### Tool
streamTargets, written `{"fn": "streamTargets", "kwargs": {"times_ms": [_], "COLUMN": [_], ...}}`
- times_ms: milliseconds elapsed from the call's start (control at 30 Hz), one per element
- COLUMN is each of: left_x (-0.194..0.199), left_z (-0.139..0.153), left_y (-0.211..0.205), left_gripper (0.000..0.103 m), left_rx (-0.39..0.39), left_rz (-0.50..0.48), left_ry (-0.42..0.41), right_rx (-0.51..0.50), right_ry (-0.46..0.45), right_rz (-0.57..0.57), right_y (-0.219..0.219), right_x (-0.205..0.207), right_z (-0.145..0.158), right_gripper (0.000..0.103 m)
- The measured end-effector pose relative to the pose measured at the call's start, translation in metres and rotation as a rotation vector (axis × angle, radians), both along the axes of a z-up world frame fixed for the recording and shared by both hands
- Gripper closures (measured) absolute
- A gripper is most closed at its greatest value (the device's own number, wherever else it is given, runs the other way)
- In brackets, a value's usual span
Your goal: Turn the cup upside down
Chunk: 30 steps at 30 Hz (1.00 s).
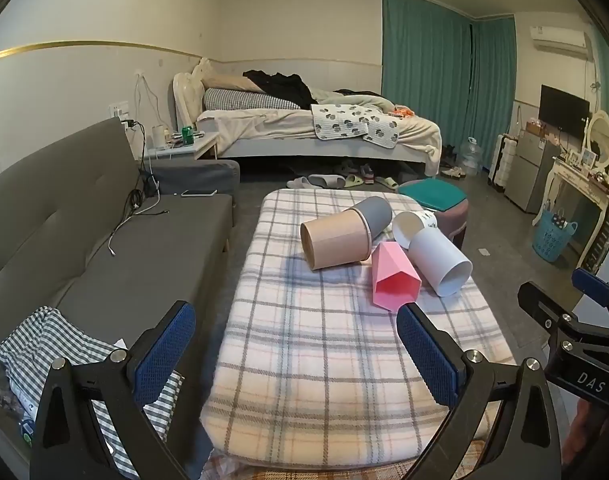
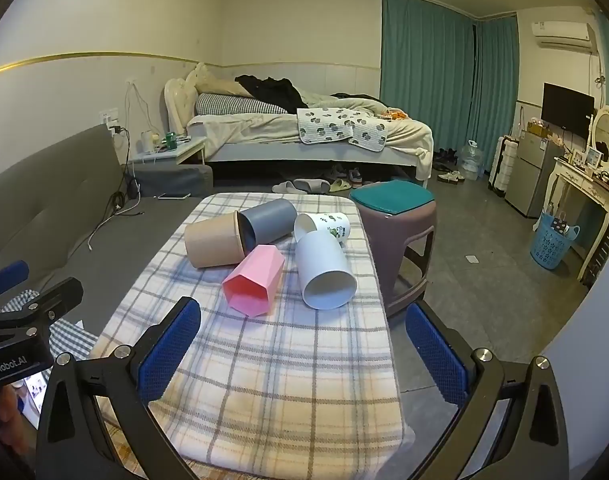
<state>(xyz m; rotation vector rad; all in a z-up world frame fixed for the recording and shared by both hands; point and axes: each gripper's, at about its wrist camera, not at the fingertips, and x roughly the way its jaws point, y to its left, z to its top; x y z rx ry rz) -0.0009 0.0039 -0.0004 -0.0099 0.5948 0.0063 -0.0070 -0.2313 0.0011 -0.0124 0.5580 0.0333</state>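
Cups lie in a heap at the far half of a plaid-covered table (image 2: 288, 364), all five on their sides: a tan cup (image 2: 214, 242) touching a grey cup (image 2: 270, 220) rim to rim, a pink faceted cup (image 2: 256, 280) just in front of them with its mouth toward the cameras, a white cup (image 2: 324, 272) beside the pink one, and a small printed cup (image 2: 324, 226) behind the white one, touching it. Both tongs hang over the near end of the table, well short of the heap. The left gripper (image 1: 296, 354) has its blue pads spread wide with only cloth between them; the right gripper (image 2: 304, 354) is likewise spread wide and holds nothing. Each gripper shows at the edge of the other's view, cut off by the frame. A purple stool (image 2: 400, 240) with a teal cushion stands just beside the table's right side, near the white cup. A grey sofa (image 1: 104, 248) runs along the left, with cables, a phone and striped cloth on it. Beyond are a bed (image 2: 304, 136), slippers on the floor, green curtains (image 2: 424, 80), a fridge, a dresser with a mirror, and a blue basket (image 2: 552, 244). The printed cup is mostly hidden in the left view, and the grey cup's mouth is covered by the tan cup there. Small items on the bedside table are too small to tell.
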Motion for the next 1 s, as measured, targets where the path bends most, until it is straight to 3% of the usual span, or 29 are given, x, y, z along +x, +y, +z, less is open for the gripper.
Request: {"fn": "streamTargets", "kwargs": {"times_ms": [1000], "left_x": [-0.0001], "left_z": [-0.0046], "left_y": [0.0024], "left_gripper": [0.000], "left_rx": [-0.009], "left_rz": [0.002], "left_ry": [0.007], "right_rx": [0.011], "right_ry": [0.015], "right_rz": [0.011], "right_y": [0.0050], "right_x": [-0.0022], "right_z": [-0.0042], "right_gripper": [0.000]}}
